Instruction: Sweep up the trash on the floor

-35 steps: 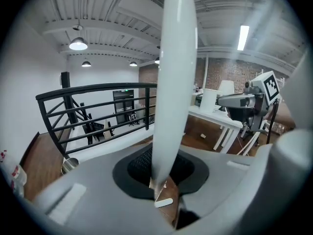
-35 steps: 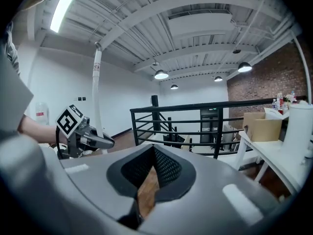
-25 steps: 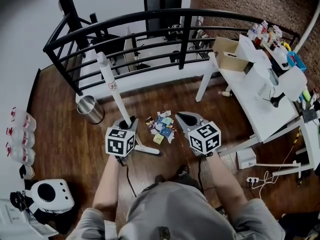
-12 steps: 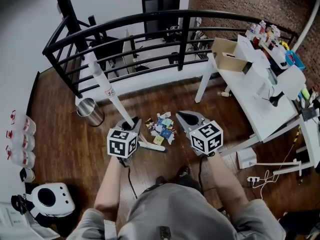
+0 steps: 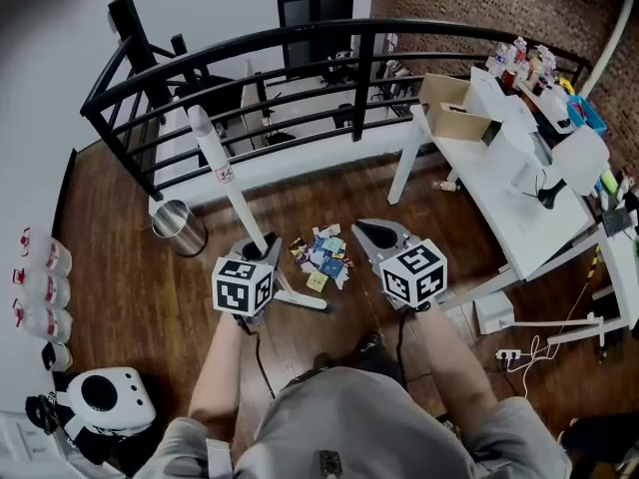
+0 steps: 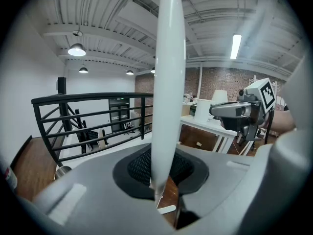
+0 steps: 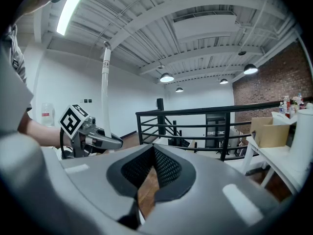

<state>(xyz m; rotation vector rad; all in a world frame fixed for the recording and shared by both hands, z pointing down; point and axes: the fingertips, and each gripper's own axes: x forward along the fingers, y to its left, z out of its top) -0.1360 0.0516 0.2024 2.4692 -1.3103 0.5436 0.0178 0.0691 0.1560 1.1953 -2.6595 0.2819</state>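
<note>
The left tongs point(image 5: 262, 250) are clenched on the white broom handle point(image 5: 228, 183). In the left gripper view the handle point(image 6: 166, 82) rises straight up from between the two dark pads, which press on its lower part. In the head view the handle leans toward the upper left of the frame, and its flat white head point(image 5: 300, 298) lies on the wooden floor point(image 5: 140, 287) just below the left tongs. The right tongs point(image 5: 367, 233) are clenched shut with nothing in them; in the right gripper view their pads point(image 7: 164, 168) meet at the tip. The trash point(image 5: 321, 252), a small heap of coloured scraps, lies on the floor in the middle of the frame, between the two tongs and just above the broom head. A metal bin point(image 5: 180, 225) stands at the left by the black railing point(image 5: 300, 40). A white tabletop point(image 5: 504, 203) with a cardboard box point(image 5: 454, 108) fills the right.
</note>
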